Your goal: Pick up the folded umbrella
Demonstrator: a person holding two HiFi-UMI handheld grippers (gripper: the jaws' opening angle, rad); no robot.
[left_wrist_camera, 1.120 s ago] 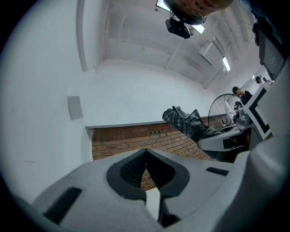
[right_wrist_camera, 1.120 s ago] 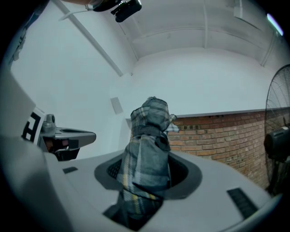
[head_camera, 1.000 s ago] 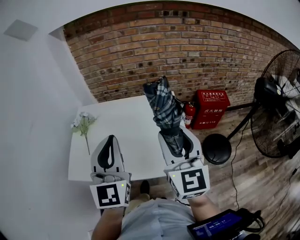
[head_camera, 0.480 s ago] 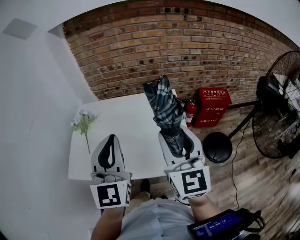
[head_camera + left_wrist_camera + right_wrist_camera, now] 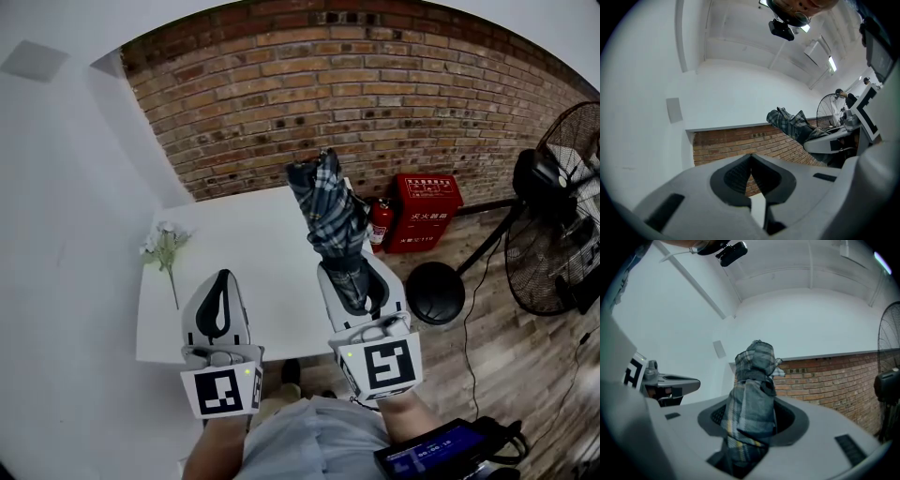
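Note:
The folded umbrella (image 5: 328, 220) is dark plaid, grey-blue with pale stripes. My right gripper (image 5: 349, 267) is shut on its lower part and holds it lifted above the white table (image 5: 253, 253), pointing away and slightly up. In the right gripper view the umbrella (image 5: 752, 394) stands between the pads and fills the gap. My left gripper (image 5: 219, 286) hovers over the table's near edge, jaws shut and empty; its tips (image 5: 751, 157) meet in the left gripper view. The umbrella (image 5: 790, 124) also shows at the right of that view.
A white flower sprig (image 5: 167, 248) lies at the table's left side. A red fire-equipment box (image 5: 427, 214) and an extinguisher (image 5: 380, 228) stand against the brick wall. A standing fan (image 5: 553, 225) with a round black base (image 5: 437, 293) is on the wooden floor at right.

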